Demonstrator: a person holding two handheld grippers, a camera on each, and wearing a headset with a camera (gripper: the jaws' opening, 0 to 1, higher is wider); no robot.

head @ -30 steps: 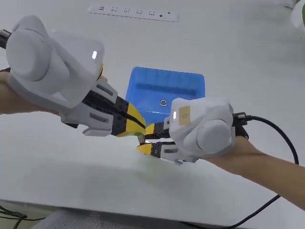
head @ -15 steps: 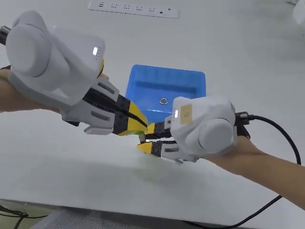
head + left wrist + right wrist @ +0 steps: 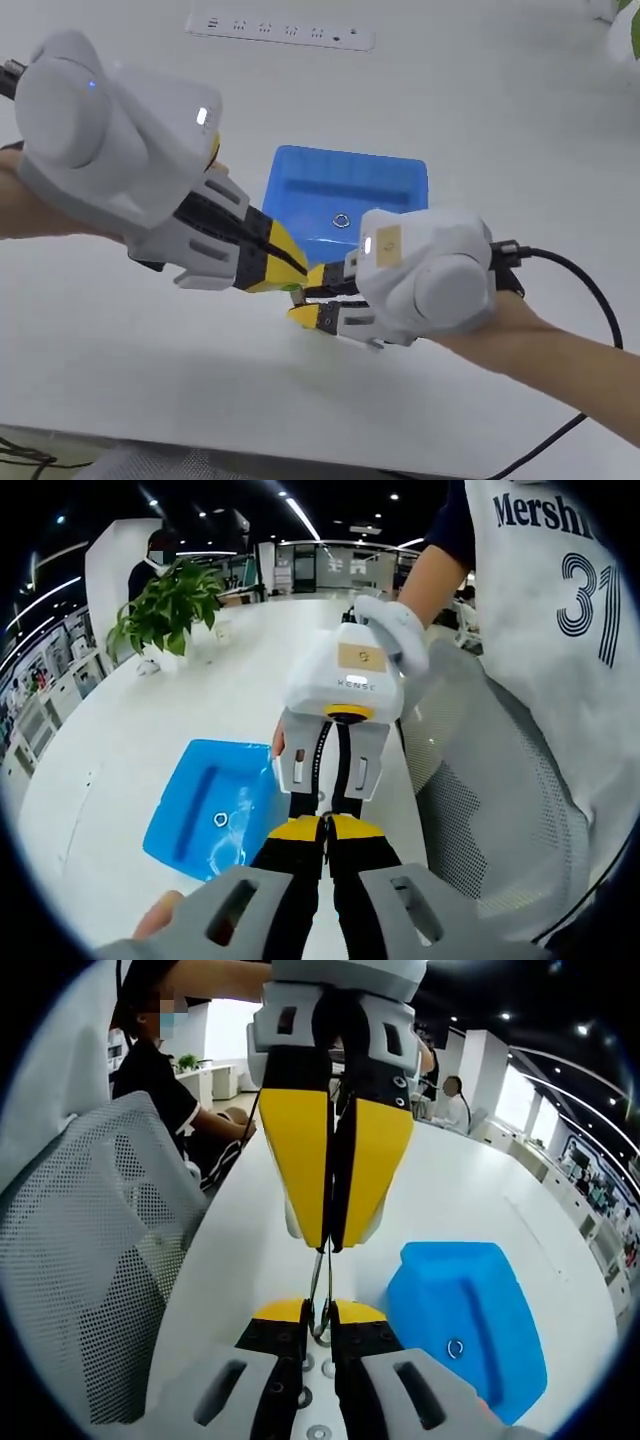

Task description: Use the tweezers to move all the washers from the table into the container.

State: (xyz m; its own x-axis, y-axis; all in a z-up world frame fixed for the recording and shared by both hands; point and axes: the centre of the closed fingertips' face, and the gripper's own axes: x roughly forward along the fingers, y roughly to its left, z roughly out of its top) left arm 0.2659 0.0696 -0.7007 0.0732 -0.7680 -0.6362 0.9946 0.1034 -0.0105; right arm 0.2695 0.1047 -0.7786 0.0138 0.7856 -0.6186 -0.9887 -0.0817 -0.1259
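Note:
My left gripper (image 3: 288, 264) and right gripper (image 3: 312, 304) meet tip to tip just in front of the blue container (image 3: 300, 180). Thin metal tweezers (image 3: 322, 1278) run from the left gripper's shut yellow fingers (image 3: 300, 1150) down into my right gripper (image 3: 321, 1316), whose jaws are closed on their lower end. One washer (image 3: 341, 221) lies inside the container, and is also seen as the washer (image 3: 455, 1348) in the container (image 3: 480, 1300). Several washers (image 3: 304, 1397) lie on the white table below my right jaws. In the left gripper view my own gripper (image 3: 325, 832) is shut, facing the right gripper (image 3: 322, 798).
A white power strip (image 3: 280, 30) lies at the table's far edge. A black cable (image 3: 580, 290) trails from the right gripper. A mesh office chair (image 3: 110, 1220) stands beside the table, and a potted plant (image 3: 170, 605) sits farther along it.
Both grippers stay tip to tip in front of the container. Only the head camera has shifted slightly.

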